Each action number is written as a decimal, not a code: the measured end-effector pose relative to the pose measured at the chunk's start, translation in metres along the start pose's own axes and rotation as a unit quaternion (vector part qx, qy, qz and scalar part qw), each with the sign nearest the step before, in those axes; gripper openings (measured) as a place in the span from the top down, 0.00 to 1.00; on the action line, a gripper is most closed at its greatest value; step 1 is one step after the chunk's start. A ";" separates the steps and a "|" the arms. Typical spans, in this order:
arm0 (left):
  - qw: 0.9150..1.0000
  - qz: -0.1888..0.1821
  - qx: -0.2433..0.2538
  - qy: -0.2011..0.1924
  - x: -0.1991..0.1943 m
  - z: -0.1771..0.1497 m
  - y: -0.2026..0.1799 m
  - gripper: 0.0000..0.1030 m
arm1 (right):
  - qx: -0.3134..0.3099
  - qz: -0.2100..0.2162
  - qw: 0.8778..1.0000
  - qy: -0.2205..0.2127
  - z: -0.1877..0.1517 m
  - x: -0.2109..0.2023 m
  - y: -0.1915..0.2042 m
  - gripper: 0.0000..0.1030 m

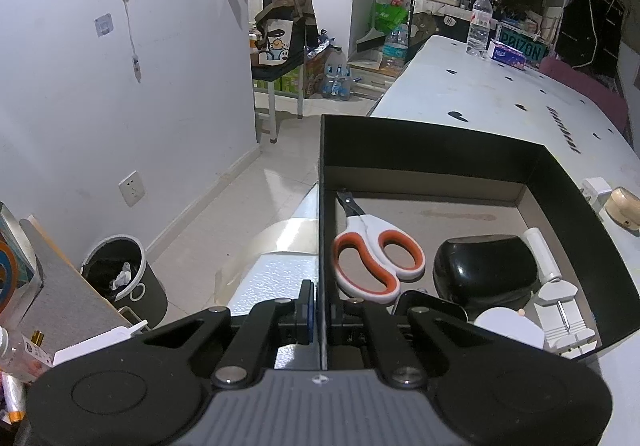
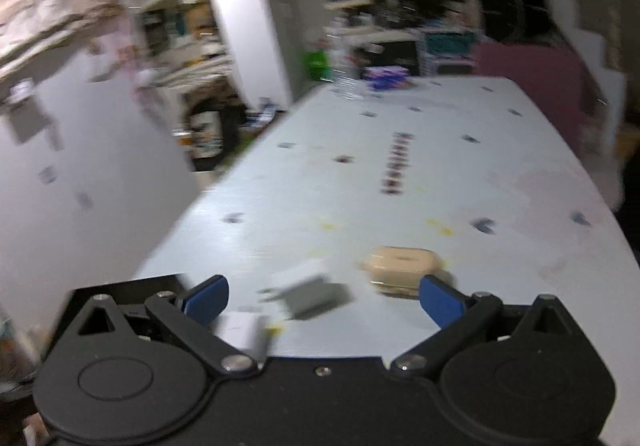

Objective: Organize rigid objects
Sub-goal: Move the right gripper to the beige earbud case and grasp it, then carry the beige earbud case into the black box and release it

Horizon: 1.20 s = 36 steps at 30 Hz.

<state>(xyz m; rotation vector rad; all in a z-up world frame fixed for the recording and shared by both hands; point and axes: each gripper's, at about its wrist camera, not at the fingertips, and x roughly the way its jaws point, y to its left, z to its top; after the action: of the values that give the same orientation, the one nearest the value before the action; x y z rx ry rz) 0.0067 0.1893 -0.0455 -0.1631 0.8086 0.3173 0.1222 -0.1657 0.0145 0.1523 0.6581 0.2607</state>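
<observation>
My left gripper [image 1: 320, 310] is shut on the left wall of the black box [image 1: 440, 150], one finger on each side of it. Inside the box lie orange-handled scissors [image 1: 372, 258], a glossy black case [image 1: 484, 266], a white roller [image 1: 542, 254] and a white clamp tool [image 1: 560, 310]. Just past the box's right wall on the table are a white plug [image 1: 596, 192] and a beige case [image 1: 624, 208]. The right wrist view is blurred by motion. My right gripper [image 2: 324, 300] is open and empty above the table [image 2: 400, 186]. The white plug [image 2: 308, 286] and beige case [image 2: 402, 266] lie just ahead of its fingertips.
A water bottle [image 1: 479, 24] and a tissue pack [image 1: 506, 54] stand at the table's far end beside a maroon seat [image 1: 584, 86]. A clear tape roll [image 1: 280, 242] lies left of the box at the table edge. Below on the floor is a bin [image 1: 120, 270].
</observation>
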 end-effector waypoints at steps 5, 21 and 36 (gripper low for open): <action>1.000 -0.001 -0.001 0.000 0.000 0.000 0.001 0.95 | 0.063 -0.048 0.997 0.026 -0.008 0.043 -0.035 0.00; 1.000 -0.005 -0.003 0.001 0.002 -0.001 0.002 0.95 | 0.043 -0.113 0.991 0.060 0.018 0.111 -0.028 0.01; 1.000 -0.009 -0.005 0.000 0.002 -0.001 0.003 0.95 | 0.039 -0.117 0.987 0.101 0.018 0.130 -0.033 0.25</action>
<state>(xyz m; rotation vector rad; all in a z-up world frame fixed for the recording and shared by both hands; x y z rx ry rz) 0.0065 0.1923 -0.0478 -0.1798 0.8055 0.3046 0.2385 -0.1611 -0.0551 0.1226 0.8798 0.0245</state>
